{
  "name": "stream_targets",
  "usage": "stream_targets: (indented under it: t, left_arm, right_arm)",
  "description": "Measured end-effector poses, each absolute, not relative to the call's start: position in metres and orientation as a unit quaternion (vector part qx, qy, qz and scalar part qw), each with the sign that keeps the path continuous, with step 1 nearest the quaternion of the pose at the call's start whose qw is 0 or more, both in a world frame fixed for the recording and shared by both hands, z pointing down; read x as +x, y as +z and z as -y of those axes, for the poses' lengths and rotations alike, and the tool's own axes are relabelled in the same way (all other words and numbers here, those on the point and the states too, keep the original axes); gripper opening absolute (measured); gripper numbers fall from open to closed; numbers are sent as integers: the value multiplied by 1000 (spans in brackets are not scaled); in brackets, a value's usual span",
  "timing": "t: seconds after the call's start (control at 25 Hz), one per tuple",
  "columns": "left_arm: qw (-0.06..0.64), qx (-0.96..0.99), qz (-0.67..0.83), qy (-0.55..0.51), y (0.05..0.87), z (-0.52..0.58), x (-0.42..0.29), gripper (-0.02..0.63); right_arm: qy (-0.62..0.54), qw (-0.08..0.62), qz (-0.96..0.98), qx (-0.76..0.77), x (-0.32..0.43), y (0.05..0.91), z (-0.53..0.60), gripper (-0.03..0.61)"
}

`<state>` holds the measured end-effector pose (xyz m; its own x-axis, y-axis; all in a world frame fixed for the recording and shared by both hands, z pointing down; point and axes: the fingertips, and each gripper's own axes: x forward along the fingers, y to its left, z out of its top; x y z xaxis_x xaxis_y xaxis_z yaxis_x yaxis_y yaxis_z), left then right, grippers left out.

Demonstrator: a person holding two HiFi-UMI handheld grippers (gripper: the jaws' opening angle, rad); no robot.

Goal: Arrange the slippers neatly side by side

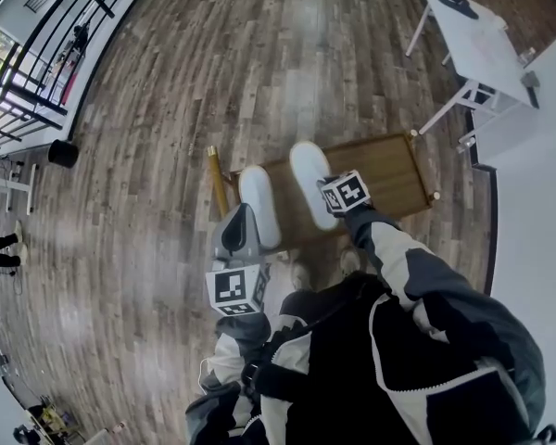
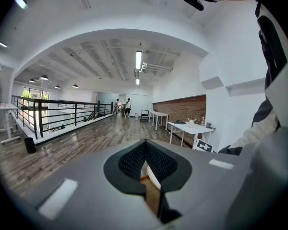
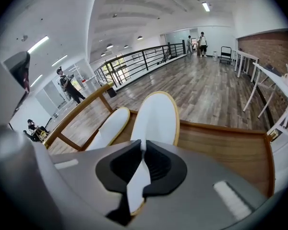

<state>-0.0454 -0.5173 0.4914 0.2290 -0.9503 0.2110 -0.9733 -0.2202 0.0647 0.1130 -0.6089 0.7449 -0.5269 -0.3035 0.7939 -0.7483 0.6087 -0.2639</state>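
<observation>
Underfoot, plank floor (image 1: 259,63) all round; on it a low wooden desk (image 1: 389,170), long side running across in front of me.

Both white slippers are on the desk, left of its middle. Long axes run away from me, toes outward, roughly parallel, with a thin strip of wood between them. The right slipper (image 3: 156,116) sits a little further out than the left slipper (image 1: 258,202), so heels and toes don't line up.

My right hand-held gripper (image 3: 142,163) points steeply down at the near end of the right slipper. Its jaws are nearly together, pinching the heel rim; the sole stretches straight ahead.

My left hand-held gripper (image 2: 146,164) is fully closed on nothing and held almost level. The left slipper lies just ahead of and below its tip.

Judgement: the right hand has the slipper to shift, and drawing it back along its own axis should even the pair.
</observation>
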Motion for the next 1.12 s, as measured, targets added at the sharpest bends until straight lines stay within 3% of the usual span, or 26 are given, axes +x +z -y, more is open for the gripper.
stream_targets:
  t: [0.36,0.84,0.88,0.96,1.12]
  left_arm:
    - [86,777,619,73,493,503,-61,12]
    - [97,773,620,88,507,497,-70,12]
    - [98,774,620,88,508,497,-70,12]
    - [99,775,618,88,508,500,-70,12]
    - [95,779,614,87,508,506,-67,12]
  right_arm:
    - [295,407,811,298,58,784,597,23]
    - [287,435,796,307,55,811,601,29]
    - [287,435,797,304,54,812,601,45]
    - [294,430,799,300,51,812,602,141]
    - [291,423,804,301,53,805,606,166]
